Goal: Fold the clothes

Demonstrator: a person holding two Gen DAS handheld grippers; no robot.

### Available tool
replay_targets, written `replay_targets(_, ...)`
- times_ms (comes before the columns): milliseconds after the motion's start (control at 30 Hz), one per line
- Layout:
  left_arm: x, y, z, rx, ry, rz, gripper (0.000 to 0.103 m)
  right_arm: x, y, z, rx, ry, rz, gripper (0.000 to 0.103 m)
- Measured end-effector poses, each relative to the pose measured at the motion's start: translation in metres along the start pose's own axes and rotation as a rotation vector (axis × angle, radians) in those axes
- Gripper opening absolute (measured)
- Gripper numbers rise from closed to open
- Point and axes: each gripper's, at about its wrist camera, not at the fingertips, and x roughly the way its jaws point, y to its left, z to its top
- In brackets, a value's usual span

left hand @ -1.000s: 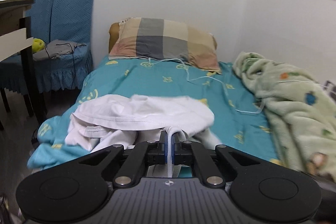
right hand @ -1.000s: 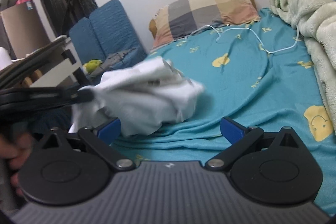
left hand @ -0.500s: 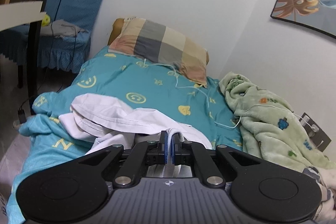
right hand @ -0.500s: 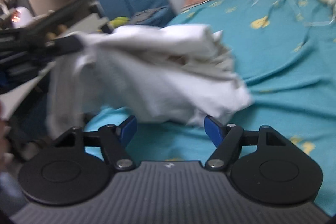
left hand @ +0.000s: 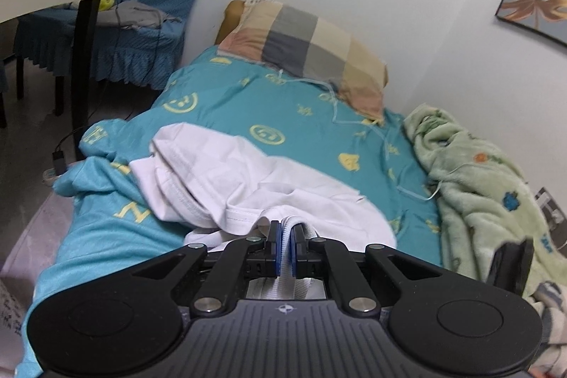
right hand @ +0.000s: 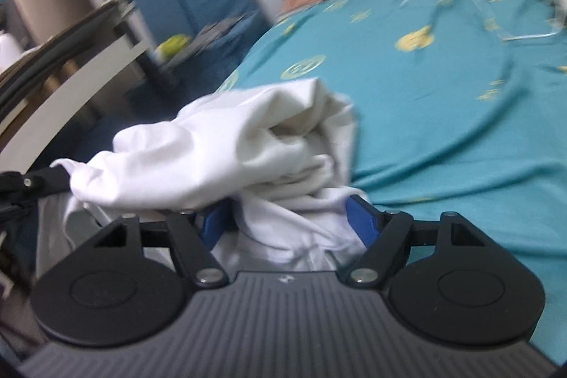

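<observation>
The step in hand is judged to be the taking of a second hold on the white garment (left hand: 248, 179), so that it can be spread flat before any fold is made; this is best done by a hem or corner being sought out rather than the bunched middle, the cloth then being drawn apart between the two holds and laid on the open part of the bed (left hand: 312, 130), short of the white cable (left hand: 358, 121) and the green blanket (left hand: 489, 186); the garment lies crumpled on the near part of the bed, partly lifted, with one edge trailing toward the bed's side. The left tool (left hand: 285, 245) is closed, its blue pads pressed together on a ribbed white edge of the garment, which is pinched firmly between them. The right tool (right hand: 288, 225) is spread wide, its blue fingers (right hand: 359, 218) standing on either side of a bundle of the white cloth; the cloth is seen between them and appears to touch them, but nothing is yet clamped; the right wrist view is blurred, so finer contact cannot be told.
</observation>
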Motion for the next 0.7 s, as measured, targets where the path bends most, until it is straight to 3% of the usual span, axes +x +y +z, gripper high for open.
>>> replay_targets(67,0.003,0.003,-0.002,-0.004,0.011,0.011,0.006,0.011,-0.001,0.008,0.01,0.04,0.006,0.038)
replay_targets(133,0.005,0.004,-0.002,-0.007,0.018,0.016,0.006,0.013,0.0,0.019,0.006,0.028,0.0,0.02)
replay_targets(167,0.006,0.004,-0.002,-0.006,0.021,0.015,0.006,0.011,0.002,0.027,0.001,0.002,-0.002,0.018)
replay_targets(333,0.015,-0.007,-0.007,0.056,0.056,-0.029,0.013,-0.019,-0.002,0.069,0.026,-0.195,0.027,0.014)
replay_targets(433,0.026,-0.016,-0.016,0.121,0.107,-0.046,0.018,-0.018,-0.018,0.073,-0.01,-0.269,-0.088,0.014)
replay_targets(600,0.043,-0.03,-0.031,0.222,0.181,-0.065,0.021,0.02,-0.068,0.052,0.122,-0.135,-0.204,0.016)
replay_targets(700,0.045,-0.032,-0.035,0.239,0.191,-0.063,0.021,0.019,-0.065,0.045,0.145,-0.141,-0.201,0.017)
